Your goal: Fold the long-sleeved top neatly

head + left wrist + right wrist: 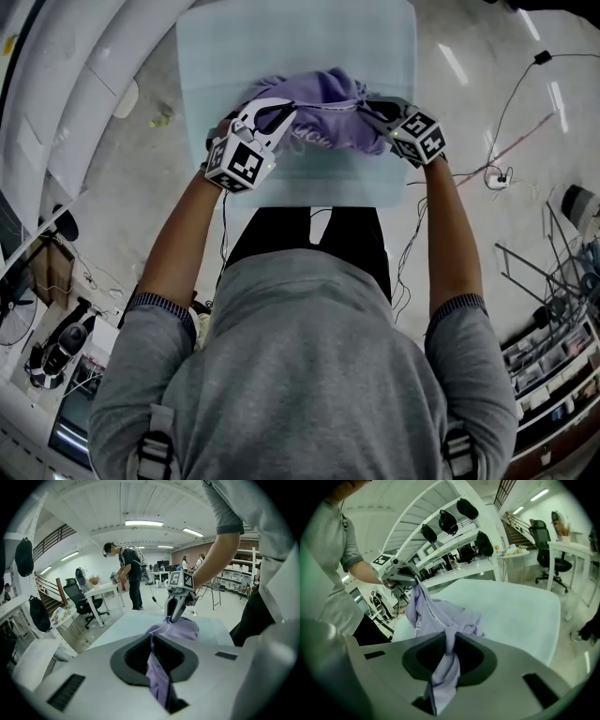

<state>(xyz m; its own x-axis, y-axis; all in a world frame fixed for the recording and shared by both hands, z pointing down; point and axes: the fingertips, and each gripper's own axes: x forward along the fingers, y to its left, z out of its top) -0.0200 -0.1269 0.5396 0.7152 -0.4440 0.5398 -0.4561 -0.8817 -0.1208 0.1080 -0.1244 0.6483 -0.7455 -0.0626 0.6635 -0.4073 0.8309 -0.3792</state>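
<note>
I have both grippers on the purple top (328,94), which sits bunched in a loose heap on the pale desk (211,56), toward the edge nearest me. From the head view the left gripper (284,114) comes in at the left side of the heap and the right gripper (372,109) at its right side. The two face each other, with the cloth gathered between them.

In the left gripper view my jaws are clenched on a narrow fold of the purple cloth. It runs down through the gap between them and stretches away to the heap on the desk. Across the heap I can see the other gripper with its tips buried in the fabric.

In the right gripper view those jaws are likewise clamped on a twisted strip of the top, which hangs through the slot. Beyond it the left gripper holds its part of the garment raised off the desk, so a panel of cloth drapes down from it onto the rest of the heap.

Behind the desk, another person (129,571) stands at a white table (101,590) with a black office chair (77,597) beside it. Cables (511,131) trail across the floor to my right.
</note>
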